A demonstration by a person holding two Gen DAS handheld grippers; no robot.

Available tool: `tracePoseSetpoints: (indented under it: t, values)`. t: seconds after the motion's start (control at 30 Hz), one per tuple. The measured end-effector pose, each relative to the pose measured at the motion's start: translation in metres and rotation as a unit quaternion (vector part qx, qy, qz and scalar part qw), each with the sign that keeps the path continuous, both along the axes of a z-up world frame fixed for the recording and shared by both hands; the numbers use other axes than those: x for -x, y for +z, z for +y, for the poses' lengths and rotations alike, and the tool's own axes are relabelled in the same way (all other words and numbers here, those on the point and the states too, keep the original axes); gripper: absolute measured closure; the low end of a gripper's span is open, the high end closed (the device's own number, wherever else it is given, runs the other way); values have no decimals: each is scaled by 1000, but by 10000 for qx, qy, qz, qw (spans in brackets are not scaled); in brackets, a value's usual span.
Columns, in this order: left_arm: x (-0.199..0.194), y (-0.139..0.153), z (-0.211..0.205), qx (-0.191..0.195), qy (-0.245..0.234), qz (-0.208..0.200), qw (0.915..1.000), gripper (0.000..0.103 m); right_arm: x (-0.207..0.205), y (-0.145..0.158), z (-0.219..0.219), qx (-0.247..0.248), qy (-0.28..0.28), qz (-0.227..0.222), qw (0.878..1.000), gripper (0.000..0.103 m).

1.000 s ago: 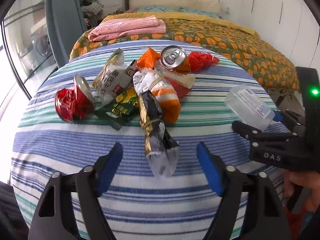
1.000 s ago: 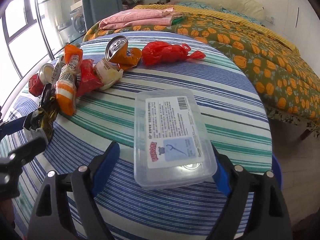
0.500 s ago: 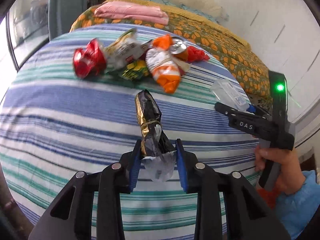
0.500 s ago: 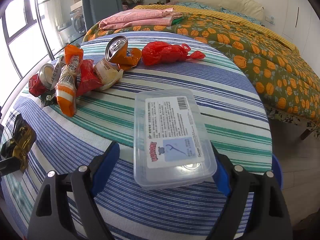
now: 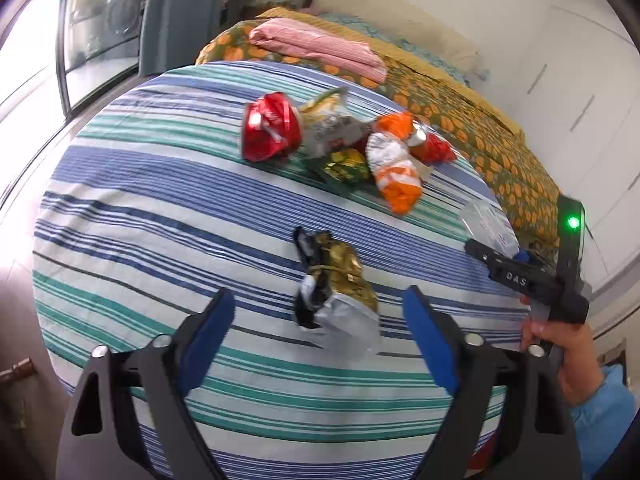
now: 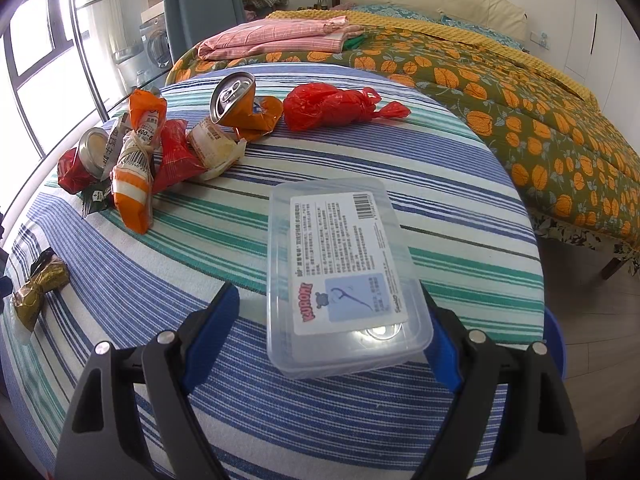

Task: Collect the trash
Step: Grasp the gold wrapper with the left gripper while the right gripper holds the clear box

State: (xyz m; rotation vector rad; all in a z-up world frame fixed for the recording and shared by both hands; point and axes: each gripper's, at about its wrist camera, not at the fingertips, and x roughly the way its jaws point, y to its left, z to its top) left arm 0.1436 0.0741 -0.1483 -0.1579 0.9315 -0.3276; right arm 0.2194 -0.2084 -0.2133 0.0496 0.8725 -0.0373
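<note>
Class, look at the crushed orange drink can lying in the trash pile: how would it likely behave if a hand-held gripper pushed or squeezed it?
The crushed orange can is dented, so it probably won't roll far. It looks empty and open, so likely light and apt to skid on the striped cloth. Its creased thin wall would probably buckle further under a squeeze.

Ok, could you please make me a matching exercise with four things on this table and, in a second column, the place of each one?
Things:
1. gold wrapper
2. clear box
3. red bag
4. crushed red can

Places:
A. left end of the pile
B. between the fingers of the right gripper
C. right end of the pile
D. alone, apart from the pile

Pairs: 1-D, 2-B, 3-C, 4-A
</note>
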Motion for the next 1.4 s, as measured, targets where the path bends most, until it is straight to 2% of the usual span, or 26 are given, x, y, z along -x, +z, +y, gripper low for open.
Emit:
tracePoseSetpoints:
  t: [0.03,0.27,0.33,0.47,0.6,0.73,0.83,0.9,0.93,0.97,1.03,1.2,1.4]
  values:
    - [1,-1,-6,-93,-70,-34,9999,11,0,0,0,-1,0,0,10000,21]
    - [-2,-13,-34,-860,-215,-95,9960,10,0,0,-1,-105,65,3,9999,18]
    - [-3,-15,-35,-1002,-249,-43,9946,10,-1,2,-7,-376,211,58,9991,16]
    - [-10,-18,-36,-1251,-417,94,9912,10,-10,14,-23,-878,302,541,9942,17]
    - [-20,-17,-41,-1462,-588,191,9873,10,-29,28,-14,-415,491,1097,9919,17]
    - [-30,-14,-45,-1560,-653,252,9853,11,-47,31,0,75,563,1425,9882,17]
    - [-34,-14,-49,-1689,-707,309,9826,17,-55,28,2,297,437,1596,9858,20]
    - [-35,-15,-51,-1768,-743,349,9808,24,-56,28,-3,253,379,1611,9859,37]
    - [-35,-15,-51,-1788,-772,362,9802,30,-55,29,-4,179,372,1578,9866,41]
    - [-35,-16,-52,-1800,-809,381,9796,42,-53,30,-6,97,391,1531,9874,43]
    - [-35,-17,-52,-1778,-869,426,9793,58,-46,33,-10,25,396,1427,9890,44]
    - [-27,-11,-51,-1484,-812,268,9852,60,-28,46,-15,-286,460,1082,9927,44]
    - [-7,2,-72,-1094,-968,106,9892,60,6,59,-28,-823,580,807,9916,44]
